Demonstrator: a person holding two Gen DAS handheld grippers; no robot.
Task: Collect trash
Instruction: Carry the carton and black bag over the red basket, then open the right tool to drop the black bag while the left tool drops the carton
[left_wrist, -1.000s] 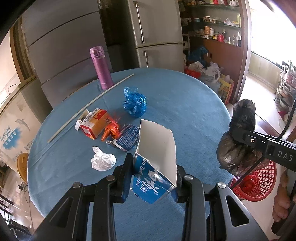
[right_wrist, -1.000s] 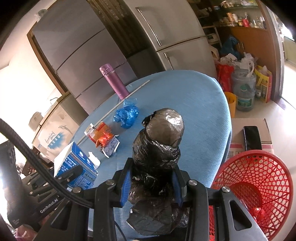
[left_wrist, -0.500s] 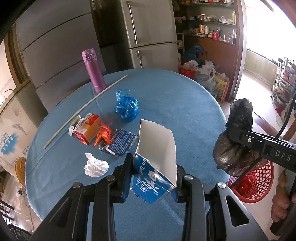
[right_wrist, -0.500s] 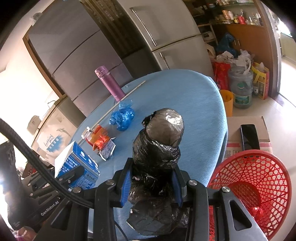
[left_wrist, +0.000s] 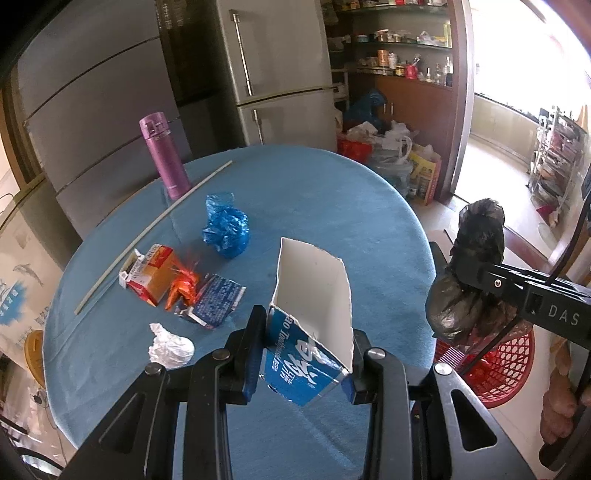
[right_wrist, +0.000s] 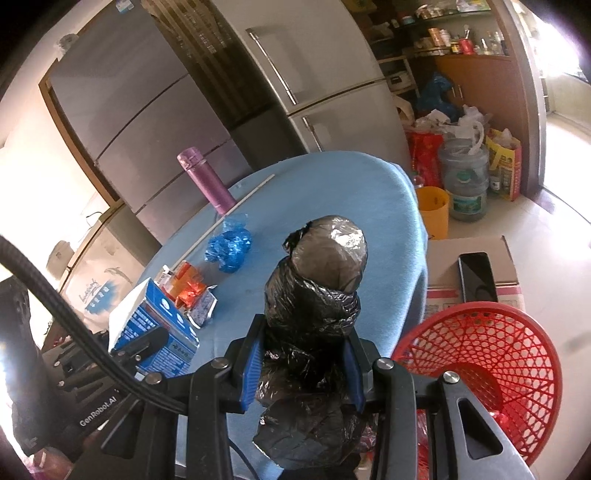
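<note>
Both drifted from table | left hand-held gripper (left_wrist: 308, 354) clamps carton (left_wrist: 312, 317), mouth up | right (right_wrist: 301, 365) clamps upright bag (right_wrist: 314, 314)

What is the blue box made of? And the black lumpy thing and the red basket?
The blue box looks like thin cardboard: torn white edge, plain matte inside, glossy printed outside. The black lump looks like a thin plastic bag, crinkled and shiny where light hits. The red basket seems to be hard plastic, moulded in an open lattice.

Torn blue carton (left_wrist: 310, 332) and black bag (right_wrist: 314, 332) aloft; wrappers (left_wrist: 207, 295) on table.
</note>
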